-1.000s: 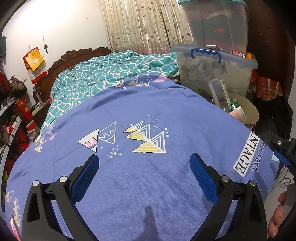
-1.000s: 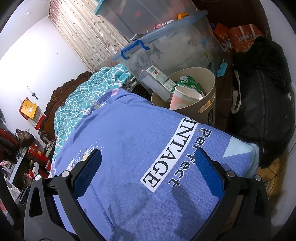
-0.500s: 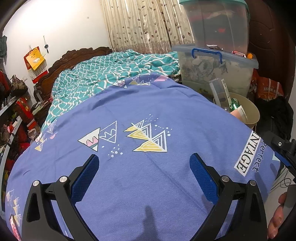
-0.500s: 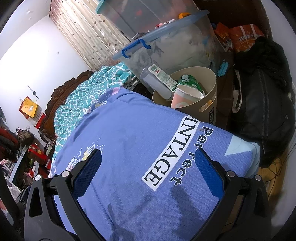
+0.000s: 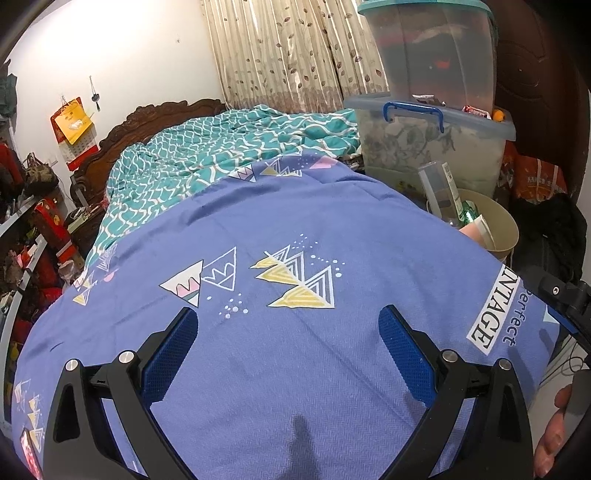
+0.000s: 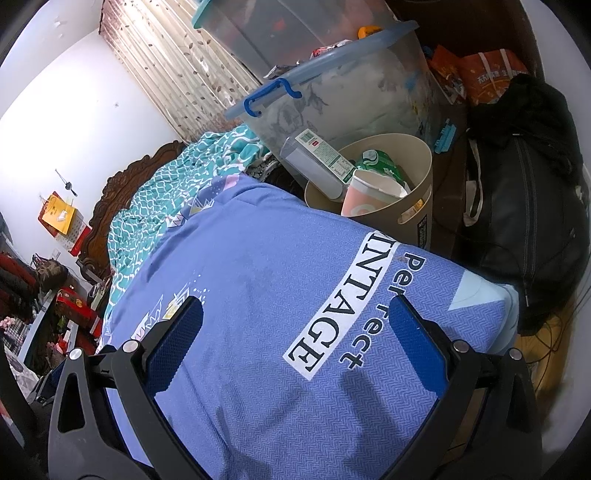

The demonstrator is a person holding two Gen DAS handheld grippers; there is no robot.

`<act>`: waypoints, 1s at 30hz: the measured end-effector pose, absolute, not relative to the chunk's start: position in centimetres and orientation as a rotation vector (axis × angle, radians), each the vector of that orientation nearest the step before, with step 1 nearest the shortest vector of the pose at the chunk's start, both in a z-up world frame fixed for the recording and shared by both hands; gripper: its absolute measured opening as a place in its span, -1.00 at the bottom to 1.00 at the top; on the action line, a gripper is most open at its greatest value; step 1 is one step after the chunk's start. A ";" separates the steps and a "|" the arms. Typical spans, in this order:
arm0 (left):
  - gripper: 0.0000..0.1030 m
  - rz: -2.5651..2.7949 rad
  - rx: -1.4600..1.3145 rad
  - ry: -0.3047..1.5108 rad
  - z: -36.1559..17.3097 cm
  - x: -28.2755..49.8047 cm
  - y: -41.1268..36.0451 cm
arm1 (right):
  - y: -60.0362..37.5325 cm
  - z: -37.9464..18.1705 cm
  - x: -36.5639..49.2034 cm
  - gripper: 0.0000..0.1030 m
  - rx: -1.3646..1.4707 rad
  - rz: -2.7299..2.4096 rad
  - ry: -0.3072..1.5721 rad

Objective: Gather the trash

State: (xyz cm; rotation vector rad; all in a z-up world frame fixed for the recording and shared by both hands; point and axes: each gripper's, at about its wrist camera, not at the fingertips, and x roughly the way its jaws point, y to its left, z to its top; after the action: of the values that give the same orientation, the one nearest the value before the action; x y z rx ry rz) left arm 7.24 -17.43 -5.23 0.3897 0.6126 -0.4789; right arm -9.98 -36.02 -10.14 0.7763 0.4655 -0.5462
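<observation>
Comparing with a second ago, almost nothing has changed: your left gripper [image 5: 287, 328] hovers with fingers spread and empty over the blue bedsheet [image 5: 295, 369], and your right gripper [image 6: 295, 319] does likewise, a shade nearer the bin [image 6: 417, 206] at far right beside the bed. Trash already sits inside it: a carton [image 6: 317, 157], a green wrapper [image 6: 376, 160], a paper cup [image 6: 369, 197]. No loose litter shows on the sheet, so collection looks largely done.

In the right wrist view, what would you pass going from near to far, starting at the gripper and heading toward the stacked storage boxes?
Right gripper → blue bedsheet → beige trash bin with the pink cup in it → clear storage box with blue handle → teal-lidded box on top.
</observation>
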 end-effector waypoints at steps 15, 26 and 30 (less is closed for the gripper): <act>0.84 -0.461 0.393 0.624 -5.3 7.4 -17.6 | -35.8 -10.1 -9.9 0.93 0.774 -0.542 0.465; 0.84 -0.459 0.399 0.641 -5.6 7.7 -17.6 | -36.0 -10.0 -9.6 0.93 0.777 -0.536 0.470; 0.84 -0.450 0.393 0.648 -5.8 7.8 -17.4 | -35.9 -10.0 -9.6 0.93 0.777 -0.537 0.470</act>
State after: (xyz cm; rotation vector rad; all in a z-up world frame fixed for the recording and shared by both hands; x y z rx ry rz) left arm 7.83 -17.39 -5.77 0.3927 0.6480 -0.4505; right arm -9.61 -35.91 -10.03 0.7771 0.4703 -0.5369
